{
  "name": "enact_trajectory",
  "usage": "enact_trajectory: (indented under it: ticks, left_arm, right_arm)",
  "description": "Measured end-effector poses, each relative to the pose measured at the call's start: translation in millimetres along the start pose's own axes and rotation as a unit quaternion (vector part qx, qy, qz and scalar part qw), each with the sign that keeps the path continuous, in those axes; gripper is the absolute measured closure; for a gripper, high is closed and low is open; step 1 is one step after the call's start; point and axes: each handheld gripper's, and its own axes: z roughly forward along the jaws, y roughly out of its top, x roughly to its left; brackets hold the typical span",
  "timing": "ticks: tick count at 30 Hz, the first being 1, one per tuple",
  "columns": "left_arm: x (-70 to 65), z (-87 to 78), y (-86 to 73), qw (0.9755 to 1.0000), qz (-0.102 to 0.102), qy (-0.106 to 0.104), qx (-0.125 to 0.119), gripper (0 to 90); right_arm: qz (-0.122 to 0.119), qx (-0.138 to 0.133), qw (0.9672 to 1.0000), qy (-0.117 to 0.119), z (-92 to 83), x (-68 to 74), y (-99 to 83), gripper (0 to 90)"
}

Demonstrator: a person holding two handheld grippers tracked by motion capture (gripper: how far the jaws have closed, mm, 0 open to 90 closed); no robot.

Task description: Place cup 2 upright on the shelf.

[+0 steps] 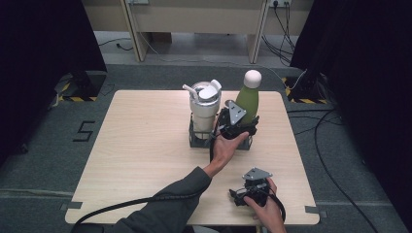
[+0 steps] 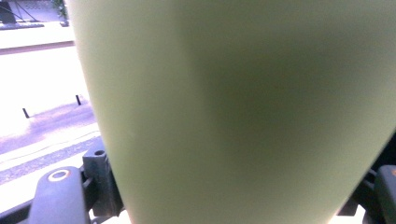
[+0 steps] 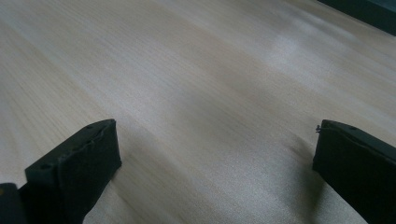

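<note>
A green bottle (image 1: 248, 99) with a white cap stands slightly tilted in the right slot of a dark rack (image 1: 196, 141) at the table's far middle. My left gripper (image 1: 241, 122) is against its lower body, and in the left gripper view the bottle (image 2: 233, 107) sits between the two jaws, which press on its sides. A white tumbler (image 1: 204, 106) with a lid and straw stands in the rack's left slot. My right gripper (image 1: 239, 195) rests near the table's front edge, open, with bare wood between its fingers (image 3: 79, 163).
The wooden table (image 1: 141, 145) has bare room at left and front. Black curtains flank both sides. Cables run over the grey floor at right, and a wooden bench stands behind.
</note>
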Motion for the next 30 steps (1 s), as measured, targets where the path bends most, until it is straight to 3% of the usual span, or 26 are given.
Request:
enact_trajectory:
  ticks: [5,9,15,27,30]
  left_arm:
    - [-0.7,6.7,0.4,0.9999,-0.007,0.008,-0.004,20.4]
    - [0.2,12.2,1.8,0.9996,0.001,0.027,-0.008,20.4]
    - [6.4,21.0,-5.0,0.9989,-0.004,0.047,-0.001,20.3]
    - [13.2,32.4,-21.0,0.9981,-0.006,0.060,0.013,20.3]
    - [12.9,34.1,-23.5,0.9978,0.002,0.064,0.014,20.3]
  right_arm:
    - [0.000,0.000,1.0000,0.001,0.0,0.1,0.0,1.0]
    - [-0.001,0.000,1.0000,0.001,-0.1,0.3,0.0,1.0]
    - [-0.001,0.000,1.0000,0.001,-0.1,0.3,0.0,1.0]
    - [-0.001,0.000,1.0000,0.001,0.1,0.2,0.0,0.9]
    - [-0.001,0.000,1.0000,0.001,0.1,0.2,0.0,1.0]
